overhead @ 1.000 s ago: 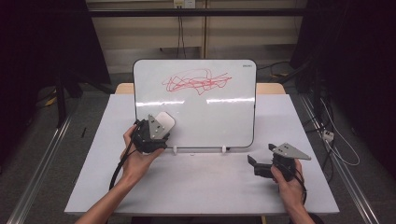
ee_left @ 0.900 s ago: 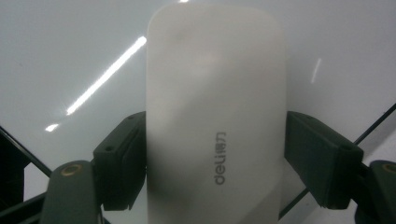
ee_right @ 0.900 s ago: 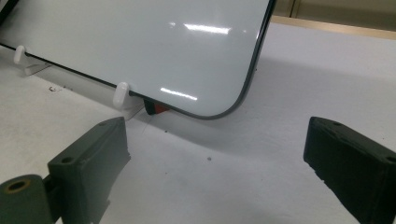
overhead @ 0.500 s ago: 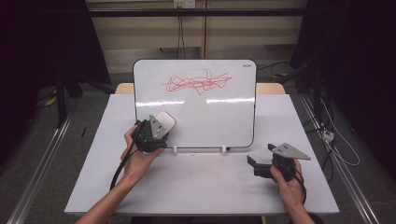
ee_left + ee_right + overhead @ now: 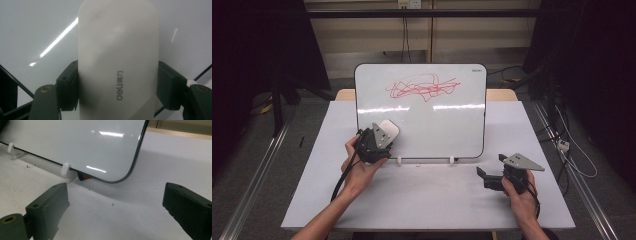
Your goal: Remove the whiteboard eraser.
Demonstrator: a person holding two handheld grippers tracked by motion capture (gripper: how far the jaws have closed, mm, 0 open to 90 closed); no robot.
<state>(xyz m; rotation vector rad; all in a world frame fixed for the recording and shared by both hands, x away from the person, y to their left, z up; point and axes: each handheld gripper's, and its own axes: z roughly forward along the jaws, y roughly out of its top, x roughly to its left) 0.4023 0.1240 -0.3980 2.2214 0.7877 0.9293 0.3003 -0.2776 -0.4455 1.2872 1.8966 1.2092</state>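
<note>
Two grippers on the table [image 5: 312, 200]; I have the left gripper [image 5: 384, 136] clamped on the eraser [image 5: 388, 131], its jaws have just been closing and the left gripper view shows both pads pressed on the eraser's [image 5: 117, 62] sides; grip looks done. Eraser sits against the lower left of the whiteboard [image 5: 452, 130], well below the red scribble [image 5: 422, 87]; I can't tell whether it touches the board face or hangs just off it. Right gripper [image 5: 488, 177] rests on the table near the board's lower right corner, jaws wide apart, nothing between them; its own view shows bare table and the board's [image 5: 75, 145] corner ahead. Progress, my read: pick-up finished, wiping not begun, scribble fully intact; left to do is carrying the eraser up to the red marks and rubbing across them until the board is clean.
</note>
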